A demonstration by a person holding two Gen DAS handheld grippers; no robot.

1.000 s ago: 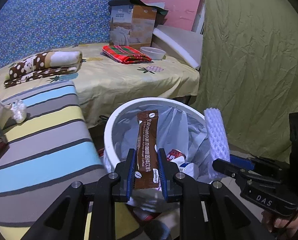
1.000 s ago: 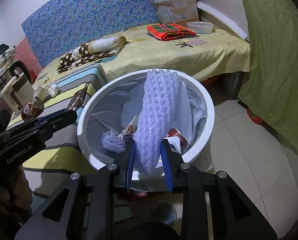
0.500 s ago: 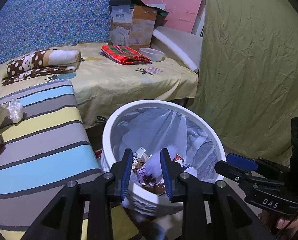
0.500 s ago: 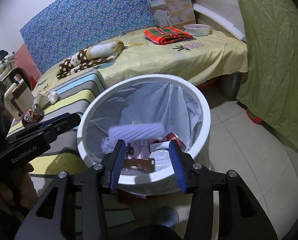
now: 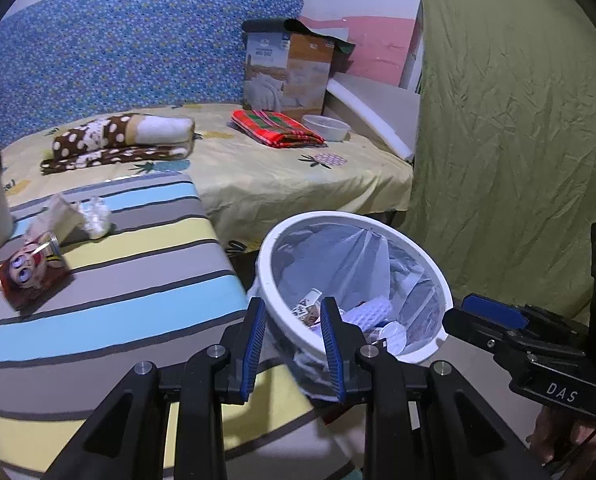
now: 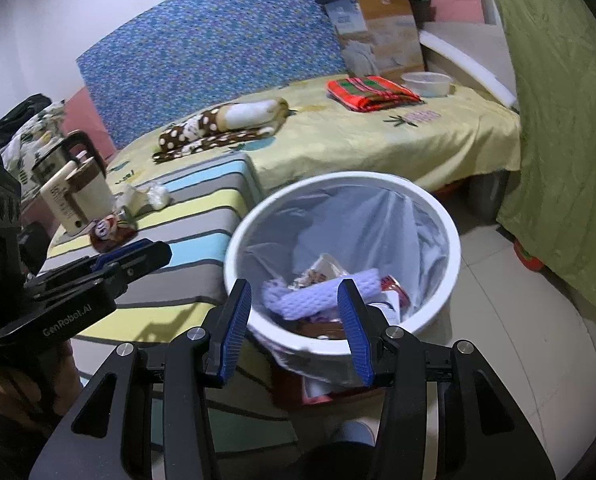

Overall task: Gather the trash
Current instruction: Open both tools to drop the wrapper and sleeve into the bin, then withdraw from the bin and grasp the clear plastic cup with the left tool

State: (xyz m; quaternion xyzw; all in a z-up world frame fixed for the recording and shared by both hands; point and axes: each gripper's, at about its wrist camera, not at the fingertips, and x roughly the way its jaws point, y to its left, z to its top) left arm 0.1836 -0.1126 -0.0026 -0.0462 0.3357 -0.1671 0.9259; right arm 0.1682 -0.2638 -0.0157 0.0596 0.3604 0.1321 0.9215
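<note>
Both tools hang empty over the white trash bin [image 6: 438,208], the left tool [image 5: 291,344] narrowly parted, the right tool [image 6: 298,328] wide. Remaining trash, a crushed can [image 5: 29,276] and crumpled wrappers [image 5: 77,216], lies on the striped desk [image 5: 137,288], up-left and nearer the left tool.

We are looking at a bin [image 6: 450,240] standing on the floor [image 6: 518,320], just right of the counter [image 5: 97,280]. Foam netting [image 6: 318,298] and wrappers are lying in the bin. On the counter's far left, a can [image 5: 29,272] is lying near a crumpled tissue [image 5: 93,216] and a jug [image 6: 73,188]. Behind the counter, the bed [image 5: 277,172] is carrying a rolled blanket [image 5: 117,140], a folded cloth [image 5: 277,128], a bowl [image 5: 325,127] to its right, and a box [image 5: 287,76] at the far edge.
</note>
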